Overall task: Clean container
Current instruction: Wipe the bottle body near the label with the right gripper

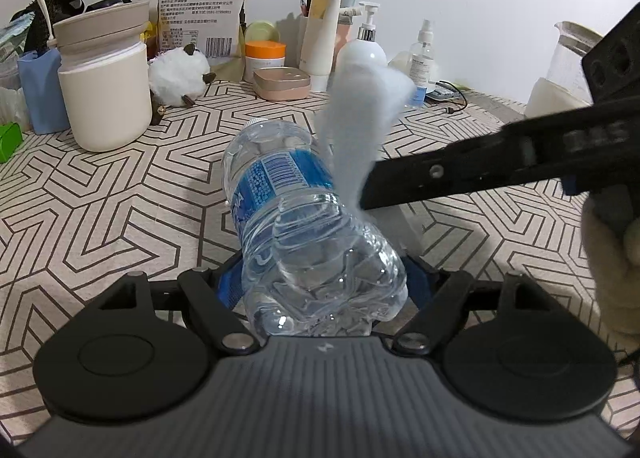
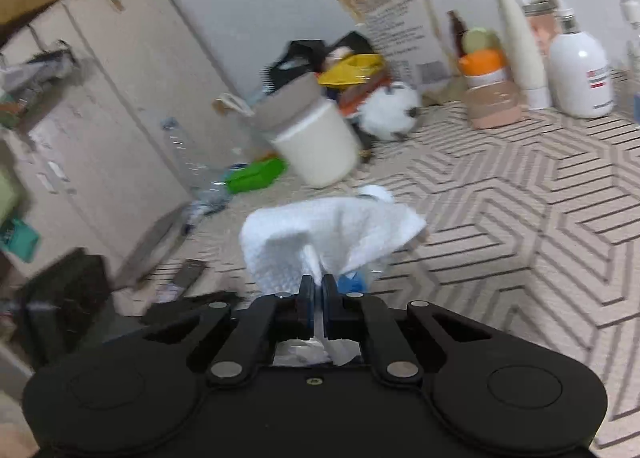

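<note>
A clear plastic water bottle [image 1: 296, 209] with a blue label lies pointing away from me, its base between the blue pads of my left gripper [image 1: 324, 282], which is shut on it. From the right comes my right gripper [image 1: 366, 189], shut on a white paper towel [image 1: 360, 117] that hangs blurred against the bottle's upper side. In the right wrist view the towel [image 2: 332, 230] spreads out ahead of the right gripper [image 2: 319, 286] and covers nearly all of the bottle; only a bit of blue label [image 2: 354, 282] shows.
A cream jar [image 1: 106, 97], a plush sheep [image 1: 178, 73], a pink case [image 1: 282, 83], a white pump bottle [image 1: 362, 49] and a glass jug [image 1: 560, 69] stand along the back of the patterned tablecloth [image 1: 120, 197]. A gloved hand [image 1: 612, 258] holds the right gripper.
</note>
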`<state>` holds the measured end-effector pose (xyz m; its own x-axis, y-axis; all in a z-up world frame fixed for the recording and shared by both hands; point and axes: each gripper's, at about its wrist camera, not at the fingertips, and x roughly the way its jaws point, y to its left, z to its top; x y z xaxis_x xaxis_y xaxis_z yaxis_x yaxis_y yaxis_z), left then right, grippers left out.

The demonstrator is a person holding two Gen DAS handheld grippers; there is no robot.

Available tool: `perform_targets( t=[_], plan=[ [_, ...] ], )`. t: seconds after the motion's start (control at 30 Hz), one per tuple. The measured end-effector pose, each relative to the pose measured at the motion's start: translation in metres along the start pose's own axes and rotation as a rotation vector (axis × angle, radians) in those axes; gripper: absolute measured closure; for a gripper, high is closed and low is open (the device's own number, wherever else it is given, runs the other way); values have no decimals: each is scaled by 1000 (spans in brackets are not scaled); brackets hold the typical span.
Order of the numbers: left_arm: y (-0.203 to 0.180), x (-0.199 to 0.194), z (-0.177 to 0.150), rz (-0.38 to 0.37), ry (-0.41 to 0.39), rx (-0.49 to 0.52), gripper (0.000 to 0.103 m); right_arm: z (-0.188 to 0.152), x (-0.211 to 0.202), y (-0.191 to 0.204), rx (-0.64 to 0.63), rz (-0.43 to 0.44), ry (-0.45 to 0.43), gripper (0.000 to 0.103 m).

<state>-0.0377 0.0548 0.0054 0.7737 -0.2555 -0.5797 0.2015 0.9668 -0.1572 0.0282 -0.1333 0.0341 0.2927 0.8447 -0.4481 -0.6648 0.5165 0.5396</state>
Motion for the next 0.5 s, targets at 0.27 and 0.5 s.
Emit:
perform_targets(
  t=[0.27, 0.5],
  plan=[
    [0, 0, 2, -9, 1, -7, 22, -5, 0, 12, -60, -10, -18, 82],
    [6, -2, 1, -14, 1, -12, 22, -8, -1, 26, -130, 19, 1, 66]
  ],
)
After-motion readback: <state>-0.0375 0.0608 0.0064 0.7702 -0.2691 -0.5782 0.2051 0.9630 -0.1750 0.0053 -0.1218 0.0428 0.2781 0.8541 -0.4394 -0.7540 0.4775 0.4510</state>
